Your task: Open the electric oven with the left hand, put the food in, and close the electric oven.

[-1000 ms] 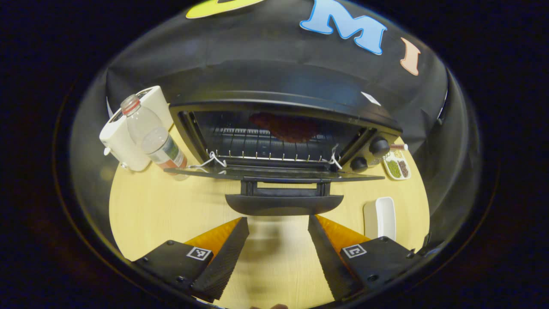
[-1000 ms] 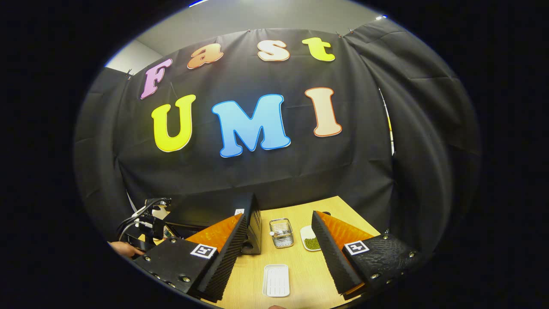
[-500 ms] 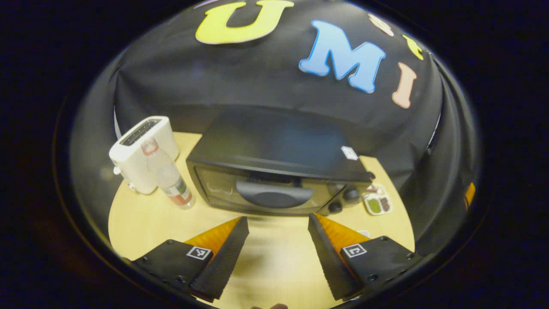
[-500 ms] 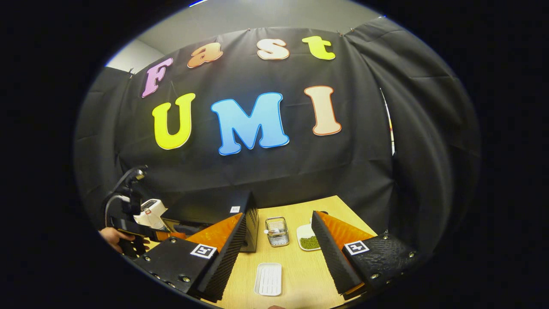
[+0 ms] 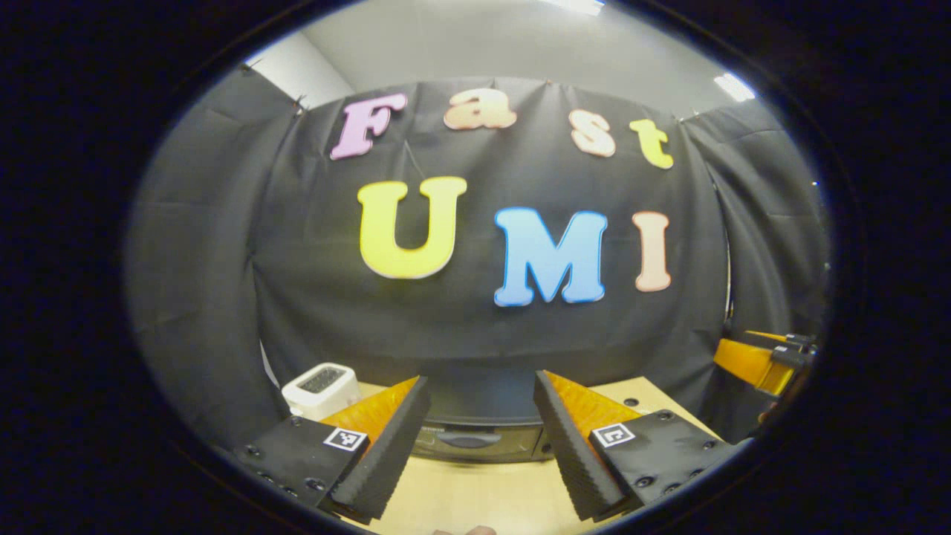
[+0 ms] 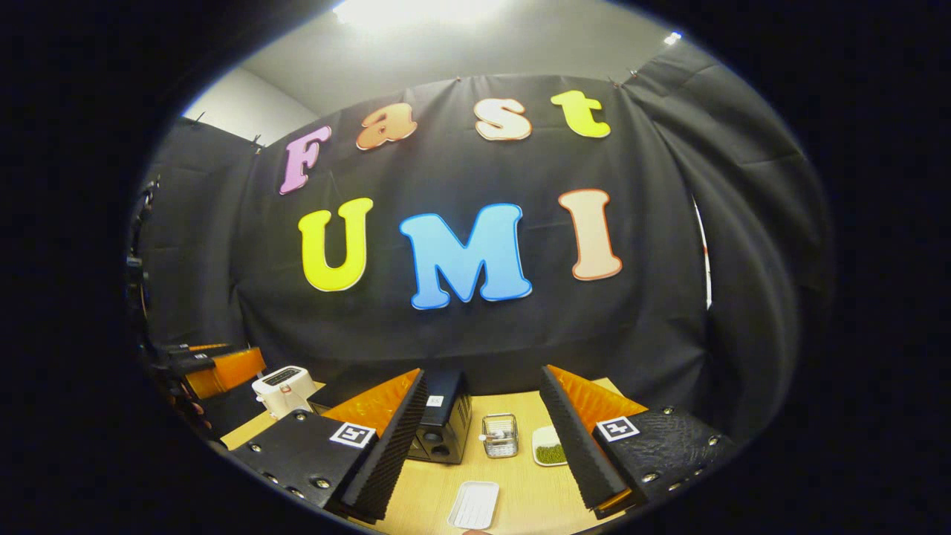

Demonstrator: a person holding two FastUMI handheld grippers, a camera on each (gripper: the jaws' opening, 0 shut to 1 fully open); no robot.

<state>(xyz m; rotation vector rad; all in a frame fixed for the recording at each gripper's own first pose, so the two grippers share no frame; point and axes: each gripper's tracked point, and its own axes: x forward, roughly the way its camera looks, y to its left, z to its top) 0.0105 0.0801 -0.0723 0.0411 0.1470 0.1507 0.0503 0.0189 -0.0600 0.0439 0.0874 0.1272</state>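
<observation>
Electric oven (image 5: 475, 435) now stands closed on the table (image 5: 475, 498); a second ago its door hung open with food inside. Left gripper (image 5: 481, 446) has backed off, jaws wide, empty. Right gripper (image 6: 483, 453) likewise parted, empty. Task appears complete.

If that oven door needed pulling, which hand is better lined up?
Left. The oven handle sits straight ahead of the open left gripper; the right gripper sees the oven off-centre, cornerwise.

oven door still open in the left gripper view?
No. The oven door sits flush against the front, its handle upright, seen between the open left gripper fingers.
</observation>
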